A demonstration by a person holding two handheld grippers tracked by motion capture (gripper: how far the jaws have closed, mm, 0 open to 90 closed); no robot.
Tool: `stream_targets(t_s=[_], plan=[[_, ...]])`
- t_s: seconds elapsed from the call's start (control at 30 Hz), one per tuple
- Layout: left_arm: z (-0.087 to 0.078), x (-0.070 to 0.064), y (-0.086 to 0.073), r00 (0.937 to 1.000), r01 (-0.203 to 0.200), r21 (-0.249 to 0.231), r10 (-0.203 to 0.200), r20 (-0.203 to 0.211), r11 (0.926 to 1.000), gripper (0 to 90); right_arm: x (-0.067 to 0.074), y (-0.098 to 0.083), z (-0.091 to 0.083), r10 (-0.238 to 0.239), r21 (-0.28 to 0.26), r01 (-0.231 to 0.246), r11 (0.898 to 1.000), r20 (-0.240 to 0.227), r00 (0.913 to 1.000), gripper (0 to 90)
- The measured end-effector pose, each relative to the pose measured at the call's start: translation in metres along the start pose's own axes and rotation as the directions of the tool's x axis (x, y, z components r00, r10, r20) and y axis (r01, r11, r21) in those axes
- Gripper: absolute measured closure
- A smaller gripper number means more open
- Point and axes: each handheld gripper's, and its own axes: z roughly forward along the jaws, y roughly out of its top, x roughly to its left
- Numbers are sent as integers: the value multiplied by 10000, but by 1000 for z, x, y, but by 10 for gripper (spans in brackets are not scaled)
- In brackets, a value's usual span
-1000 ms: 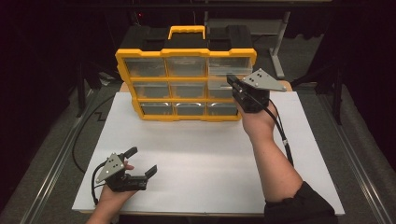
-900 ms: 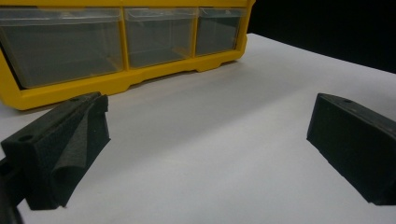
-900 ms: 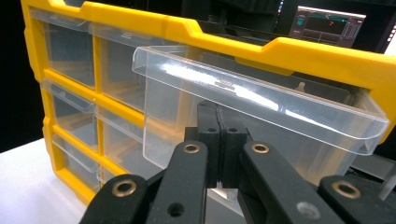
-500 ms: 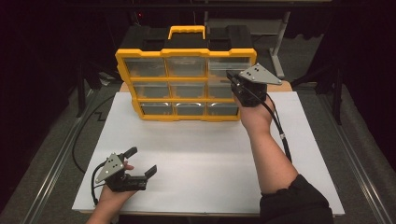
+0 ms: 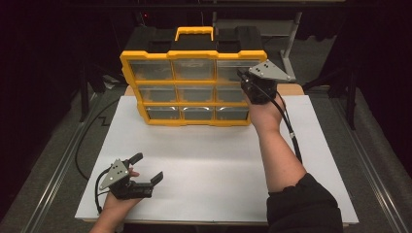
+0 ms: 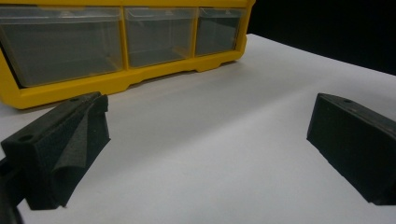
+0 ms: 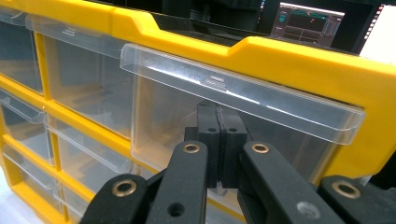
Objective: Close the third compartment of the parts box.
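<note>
A white board point(image 5: 218, 165) covers the table and carries a yellow drawer cabinet point(image 5: 194, 87) standing upright at its far edge; the left hand point(image 5: 114, 206) seemingly rests near the front corner.

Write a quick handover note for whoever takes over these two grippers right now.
Right gripper: jaws shut, nothing between them, tips at the front of the top right drawer of the yellow organizer.
Left gripper: jaws open, empty, low over the white board near its front left corner.
Done: no drawer looks pulled out; all appear shut.
Left: probably to open that top right drawer; the shut jaws are just below its clear lip.
</note>
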Motion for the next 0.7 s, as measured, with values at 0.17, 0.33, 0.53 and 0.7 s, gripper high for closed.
stream_targets(t_s=[0.17,0.33,0.53,0.7], plan=[[0,0,0,10000,-3,-4,3,3,10000,2,-1,1,4,-41,68,40,10000,60,10000,900],[0,0,0,10000,-24,36,24,6,10000,2,-2,2,8,-43,143,41,9999,126,9999,900],[0,1,0,10000,-2,25,3,-6,10000,2,-4,2,12,-73,195,68,9998,222,9997,900],[0,1,0,10000,16,28,-16,-5,10000,2,-4,1,14,-229,192,223,9996,293,9993,900]])
